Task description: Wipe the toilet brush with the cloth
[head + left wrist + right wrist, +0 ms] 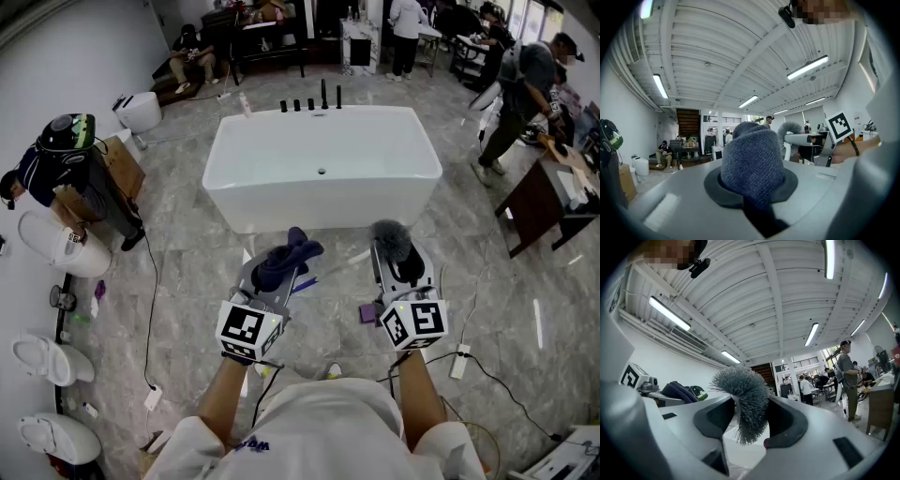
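In the head view my left gripper (281, 265) is shut on a bunched dark blue cloth (288, 253), which sticks up past its jaws. My right gripper (401, 269) is shut on the toilet brush (392, 240), whose grey bristle head pokes out beyond the jaws. The two grippers are side by side, a short gap apart, and cloth and brush do not touch. In the left gripper view the cloth (752, 161) fills the jaws, with the brush (790, 129) off to the right. In the right gripper view the brush (743, 397) sits between the pads and the cloth (677, 391) shows at the left.
A white bathtub (322, 169) stands just ahead on the marble floor. Toilets (56, 246) line the left wall. A brown table (539, 202) is at the right, a power strip (459, 361) and cables lie near my feet, and several people stand around the room.
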`<state>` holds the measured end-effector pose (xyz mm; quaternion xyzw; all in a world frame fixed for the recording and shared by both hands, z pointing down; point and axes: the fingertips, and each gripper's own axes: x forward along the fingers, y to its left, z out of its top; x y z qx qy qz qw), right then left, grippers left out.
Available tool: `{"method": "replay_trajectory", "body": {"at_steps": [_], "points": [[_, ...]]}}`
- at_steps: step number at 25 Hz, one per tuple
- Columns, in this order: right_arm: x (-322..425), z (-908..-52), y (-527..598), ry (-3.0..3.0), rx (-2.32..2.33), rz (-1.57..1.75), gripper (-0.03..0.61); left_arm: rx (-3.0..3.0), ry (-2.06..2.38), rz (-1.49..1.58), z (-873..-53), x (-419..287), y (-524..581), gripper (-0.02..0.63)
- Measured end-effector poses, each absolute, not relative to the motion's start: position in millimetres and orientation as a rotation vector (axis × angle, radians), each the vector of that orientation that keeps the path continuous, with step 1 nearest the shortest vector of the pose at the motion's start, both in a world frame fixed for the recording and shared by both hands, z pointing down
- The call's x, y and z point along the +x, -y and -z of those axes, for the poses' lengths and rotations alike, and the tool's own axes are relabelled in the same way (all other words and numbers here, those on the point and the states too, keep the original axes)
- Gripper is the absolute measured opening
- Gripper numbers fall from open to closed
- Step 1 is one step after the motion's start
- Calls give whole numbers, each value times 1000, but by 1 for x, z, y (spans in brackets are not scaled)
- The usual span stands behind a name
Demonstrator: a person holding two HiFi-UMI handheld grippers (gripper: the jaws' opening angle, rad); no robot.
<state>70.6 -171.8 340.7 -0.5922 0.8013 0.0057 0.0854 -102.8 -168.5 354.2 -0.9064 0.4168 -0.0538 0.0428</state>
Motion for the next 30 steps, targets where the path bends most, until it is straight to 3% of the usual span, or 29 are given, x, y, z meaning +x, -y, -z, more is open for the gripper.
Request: {"method": "replay_trajectory", "body": {"at_steps": [13,30], "points": [[69,-353,183,-2455,-1653,73,213,-2868,-1263,201,-368,-93,151,58],[60,-372,193,-2494,-1518,264,213,-2911,-911,402,-380,-18,137,81]]}}
